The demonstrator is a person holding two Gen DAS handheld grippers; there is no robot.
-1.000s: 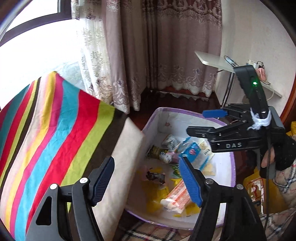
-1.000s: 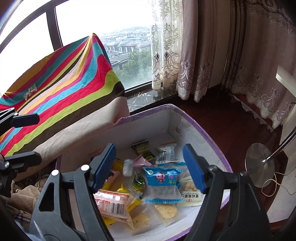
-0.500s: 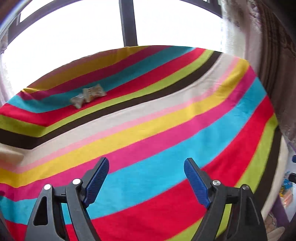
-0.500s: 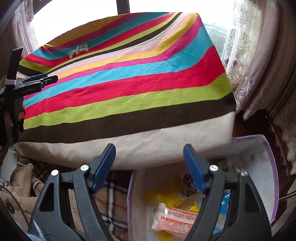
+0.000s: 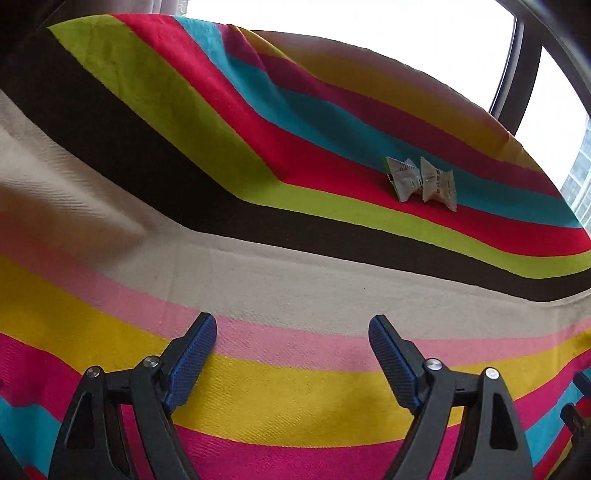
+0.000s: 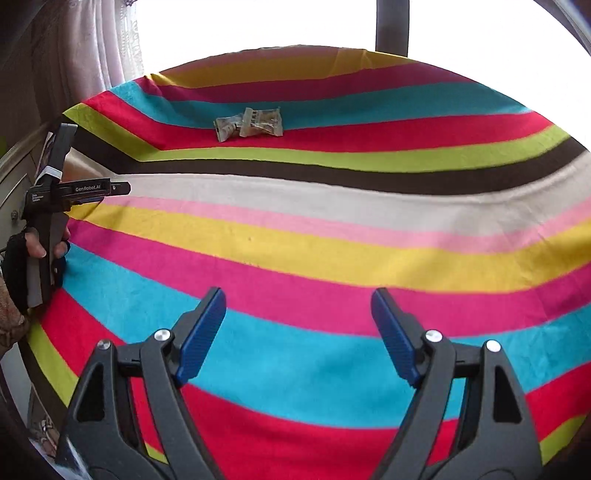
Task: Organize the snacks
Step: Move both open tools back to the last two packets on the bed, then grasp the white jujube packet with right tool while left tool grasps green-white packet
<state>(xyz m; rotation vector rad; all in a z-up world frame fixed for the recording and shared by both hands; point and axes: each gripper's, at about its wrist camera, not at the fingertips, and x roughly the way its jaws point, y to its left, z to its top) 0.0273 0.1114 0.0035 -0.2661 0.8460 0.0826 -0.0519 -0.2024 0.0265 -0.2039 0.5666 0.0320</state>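
Two claws appear nearest to us, each with its blue pads spread wide and nothing between them. Our left claw (image 5: 291, 328) hangs over the pink and yellow bands of a striped cloth (image 5: 258, 280); our right claw (image 6: 298, 302) hangs over its turquoise and magenta bands. In the right wrist view, the left claw also shows at the cloth's left edge, gripped by a gloved hand (image 6: 22, 258). Farther off, two small pale snack packets (image 5: 421, 182) lie touching, side by side, on the red and turquoise stripes. Beyond them we see a bright window (image 6: 295, 22).
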